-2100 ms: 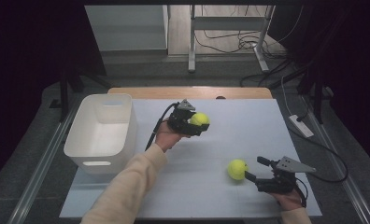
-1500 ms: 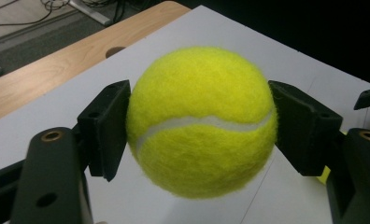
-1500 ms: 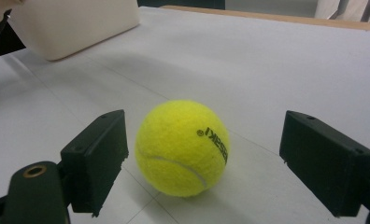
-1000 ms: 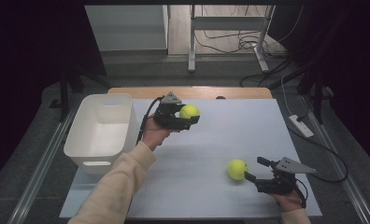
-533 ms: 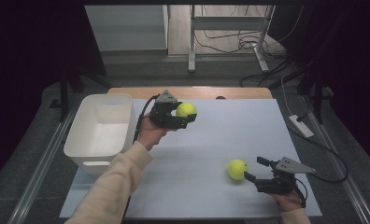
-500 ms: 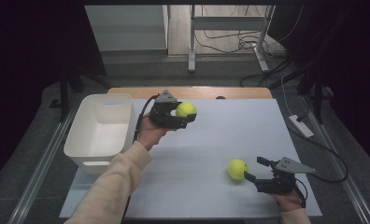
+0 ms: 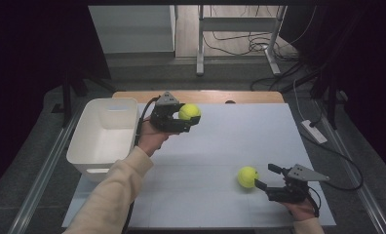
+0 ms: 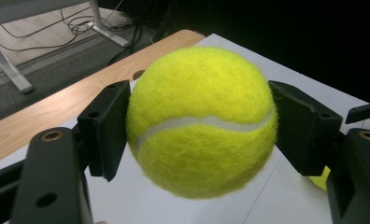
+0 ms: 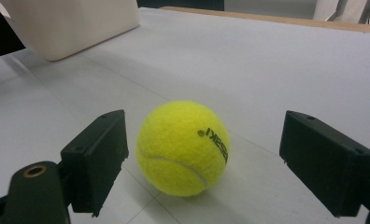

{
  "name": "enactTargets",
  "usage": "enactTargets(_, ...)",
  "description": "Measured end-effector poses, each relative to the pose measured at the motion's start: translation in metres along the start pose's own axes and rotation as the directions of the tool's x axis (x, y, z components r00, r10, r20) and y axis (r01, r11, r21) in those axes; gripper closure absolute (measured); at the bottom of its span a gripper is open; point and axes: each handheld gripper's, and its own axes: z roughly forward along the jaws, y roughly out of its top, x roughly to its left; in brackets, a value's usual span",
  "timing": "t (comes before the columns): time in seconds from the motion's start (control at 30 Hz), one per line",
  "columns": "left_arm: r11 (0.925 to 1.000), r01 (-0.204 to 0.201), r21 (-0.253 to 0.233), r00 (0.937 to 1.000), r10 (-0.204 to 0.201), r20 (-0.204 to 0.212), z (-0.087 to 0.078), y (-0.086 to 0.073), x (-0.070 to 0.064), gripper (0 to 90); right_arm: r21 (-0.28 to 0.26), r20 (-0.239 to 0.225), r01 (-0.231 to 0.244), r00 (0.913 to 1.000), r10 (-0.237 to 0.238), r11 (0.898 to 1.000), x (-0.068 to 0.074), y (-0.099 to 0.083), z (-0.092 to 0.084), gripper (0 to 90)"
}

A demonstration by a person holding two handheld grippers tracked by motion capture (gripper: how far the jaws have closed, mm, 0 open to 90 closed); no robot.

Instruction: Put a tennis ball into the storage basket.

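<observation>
Tennis balls (image 7: 189, 111), 2, bin (image 7: 103, 134), 1

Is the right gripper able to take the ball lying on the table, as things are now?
Probably yes. The right gripper has its jaws open, and the ball on the table lies just ahead of them with nothing between. A short push forward should bring the jaws around it.
</observation>
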Motion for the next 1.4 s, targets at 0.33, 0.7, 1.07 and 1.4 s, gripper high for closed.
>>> enactTargets(0.33,0.9998,0.001,-0.02,0.9999,-0.001,-0.012,-0.011,0.002,0.003,27.2,0.002,-0.001,0.002,1.0,-0.002,1.0,0.0,0.0,0.0,15.5)
enactTargets(0.7,0.9988,0.011,-0.047,0.9997,-0.012,-0.021,-0.024,0.003,0.007,27.2,0.003,0.0,0.003,1.0,-0.003,1.0,0.0,0.0,0.0,15.5)
enactTargets(1.07,0.9981,0.017,-0.059,0.9987,-0.02,-0.046,-0.037,0.002,0.013,27.2,0.003,0.001,0.005,1.0,-0.005,1.0,0.0,0.0,0.0,15.5)
enactTargets(1.4,0.9962,0.037,-0.079,0.9979,-0.041,-0.05,-0.047,0.005,0.02,27.2,0.0,0.001,0.005,1.0,-0.005,1.0,0.0,0.0,-0.001,15.5)
